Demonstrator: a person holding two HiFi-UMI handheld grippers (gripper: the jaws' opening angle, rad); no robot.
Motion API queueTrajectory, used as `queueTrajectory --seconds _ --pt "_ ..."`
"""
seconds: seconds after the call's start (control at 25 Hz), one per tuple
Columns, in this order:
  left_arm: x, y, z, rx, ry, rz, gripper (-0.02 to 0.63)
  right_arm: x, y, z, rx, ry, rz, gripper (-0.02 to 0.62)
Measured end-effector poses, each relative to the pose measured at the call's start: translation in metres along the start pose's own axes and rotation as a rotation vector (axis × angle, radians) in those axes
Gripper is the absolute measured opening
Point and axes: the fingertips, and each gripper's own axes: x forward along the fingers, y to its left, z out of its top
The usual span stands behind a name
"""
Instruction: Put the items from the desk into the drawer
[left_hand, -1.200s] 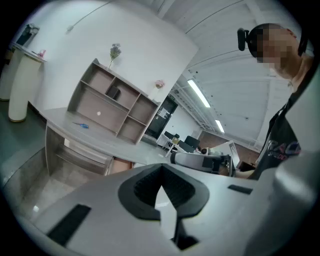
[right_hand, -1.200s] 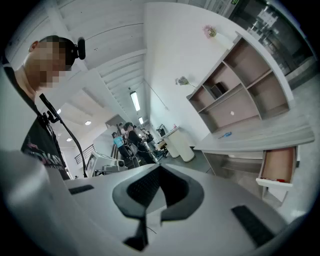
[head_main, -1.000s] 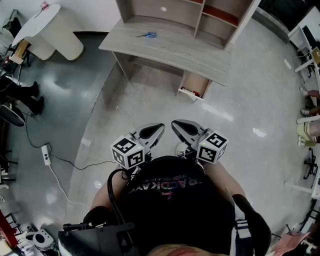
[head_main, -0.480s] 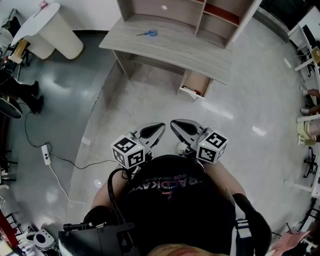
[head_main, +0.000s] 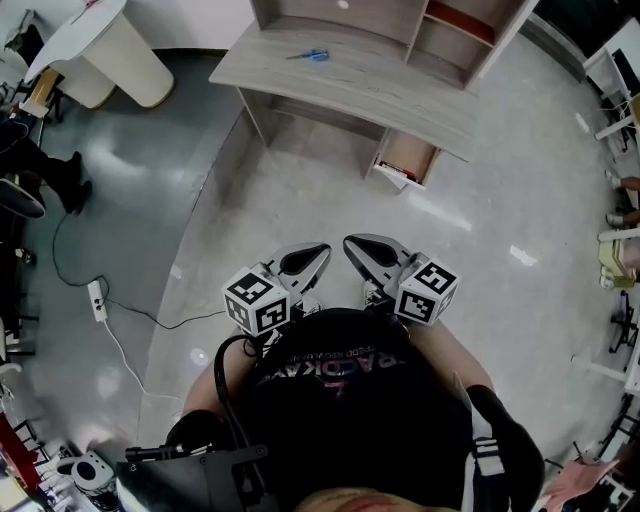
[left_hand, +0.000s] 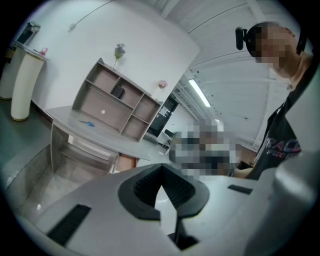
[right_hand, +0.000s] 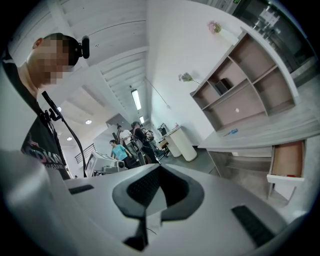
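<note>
Well beyond the shut, empty jaws of the left gripper (head_main: 322, 250) and right gripper (head_main: 349, 244), a blue tool (head_main: 312, 55) is being left on the desk (head_main: 400, 95), likely to be shoved aside if they arrive unopened.

The person is wearing a black T-shirt (head_main: 340, 395) with reddish lettering across the chest, and a thin black cable (right_hand: 69, 131) is running down over it. The left gripper (head_main: 308, 260) and right gripper (head_main: 366, 254) are showing pale grey shells with dark ribbed lining inside the jaws. Each is carrying a marker cube (head_main: 258, 304) of black-and-white squares.
</note>
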Motion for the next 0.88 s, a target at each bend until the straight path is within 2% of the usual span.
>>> queueTrajectory --seconds 0.48,0.68,0.88 --pt "-0.037 0.024 -0.009 -0.016 0.008 0.023 0.011 0.033 0.017 -0.014 0.017 -0.004 -0.010 0.012" --pt "-0.028 0.029 -0.005 -0.030 0.005 0.029 0.011 0.033 0.002 -0.005 0.026 0.002 -0.021 0.012" --pt "-0.012 0.043 0.006 -0.039 -0.013 0.066 0.011 0.042 -0.020 0.009 0.030 0.017 0.008 0.012"
